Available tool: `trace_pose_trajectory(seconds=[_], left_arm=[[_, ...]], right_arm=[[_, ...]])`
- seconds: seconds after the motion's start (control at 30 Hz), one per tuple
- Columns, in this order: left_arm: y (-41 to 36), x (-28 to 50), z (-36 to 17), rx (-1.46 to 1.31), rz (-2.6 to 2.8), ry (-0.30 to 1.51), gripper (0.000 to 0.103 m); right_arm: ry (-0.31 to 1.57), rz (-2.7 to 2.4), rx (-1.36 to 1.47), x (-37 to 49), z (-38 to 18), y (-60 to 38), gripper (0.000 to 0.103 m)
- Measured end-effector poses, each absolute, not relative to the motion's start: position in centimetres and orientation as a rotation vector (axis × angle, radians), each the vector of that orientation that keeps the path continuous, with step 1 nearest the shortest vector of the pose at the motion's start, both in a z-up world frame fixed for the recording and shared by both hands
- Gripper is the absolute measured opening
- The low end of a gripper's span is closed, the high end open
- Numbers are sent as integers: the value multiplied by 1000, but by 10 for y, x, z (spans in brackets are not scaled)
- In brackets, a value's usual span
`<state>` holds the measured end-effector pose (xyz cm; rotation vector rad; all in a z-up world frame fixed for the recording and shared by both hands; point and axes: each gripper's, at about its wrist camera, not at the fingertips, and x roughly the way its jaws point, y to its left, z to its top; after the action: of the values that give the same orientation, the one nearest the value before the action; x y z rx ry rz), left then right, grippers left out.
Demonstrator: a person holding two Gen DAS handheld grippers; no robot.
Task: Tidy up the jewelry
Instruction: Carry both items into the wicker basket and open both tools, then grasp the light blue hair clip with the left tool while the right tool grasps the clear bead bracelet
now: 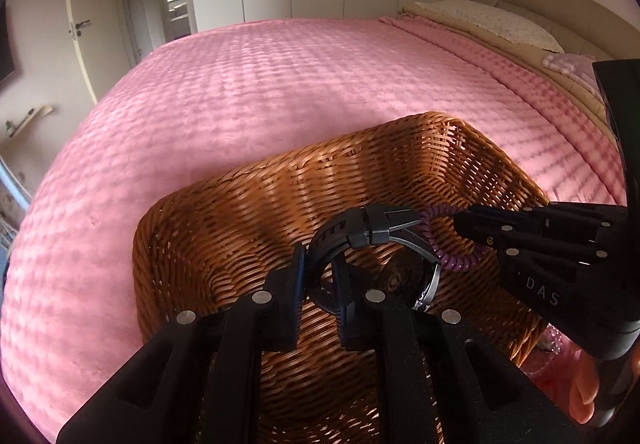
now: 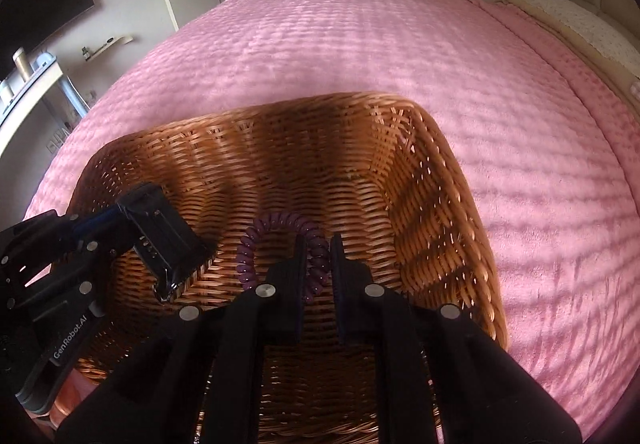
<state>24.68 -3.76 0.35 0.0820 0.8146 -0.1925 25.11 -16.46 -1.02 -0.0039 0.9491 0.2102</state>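
Note:
A brown wicker basket point(image 1: 248, 204) sits on the pink bed; it also shows in the right wrist view point(image 2: 440, 204). My left gripper point(image 1: 320, 272) is shut on the strap of a black wristwatch point(image 1: 360, 232) and holds it over the basket's inside; the watch shows at the left in the right wrist view point(image 2: 164, 240). My right gripper point(image 2: 319, 256) is shut on a purple spiral bracelet point(image 2: 276, 228) above the basket floor. In the left wrist view the bracelet point(image 1: 432, 240) hangs from the right gripper point(image 1: 460, 222), close beside the watch.
The pink quilted bedspread point(image 1: 260, 84) spreads all around the basket. Pillows and a headboard point(image 1: 500, 20) lie at the far right. White wardrobes and a door stand behind the bed. A desk edge point(image 2: 24, 92) shows at the left.

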Motion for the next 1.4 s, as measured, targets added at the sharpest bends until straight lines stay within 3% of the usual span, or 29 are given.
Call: trace_pose_trajectory(seconds=[0.07, 0.1, 0.17, 0.3, 0.33, 0.6, 0.93, 1.1, 1.4], left_arm=[[-35, 243, 7, 72, -200, 806, 24], [-36, 240, 9, 71, -206, 802, 25], [-37, 230, 15, 68, -222, 789, 33], [-33, 201, 39, 48, -240, 725, 43], [-32, 195, 46, 45, -243, 711, 46], [-19, 128, 76, -31, -270, 632, 46], [-14, 59, 33, -164, -337, 659, 46], [-20, 66, -7, -223, -382, 762, 45], [-38, 84, -48, -243, -401, 866, 45]], right_arm=[[953, 211, 4, 249, -9, -166, 11], [946, 206, -2, 247, -8, -166, 12], [926, 205, -1, 238, -1, -169, 19], [885, 220, 32, 217, 20, -179, 45], [867, 226, 35, 210, 26, -180, 46], [748, 295, 69, 134, 65, -200, 46], [693, 313, 47, 59, 40, -201, 46], [761, 314, 11, 58, 2, -196, 30], [830, 321, -4, 71, -37, -202, 23]])
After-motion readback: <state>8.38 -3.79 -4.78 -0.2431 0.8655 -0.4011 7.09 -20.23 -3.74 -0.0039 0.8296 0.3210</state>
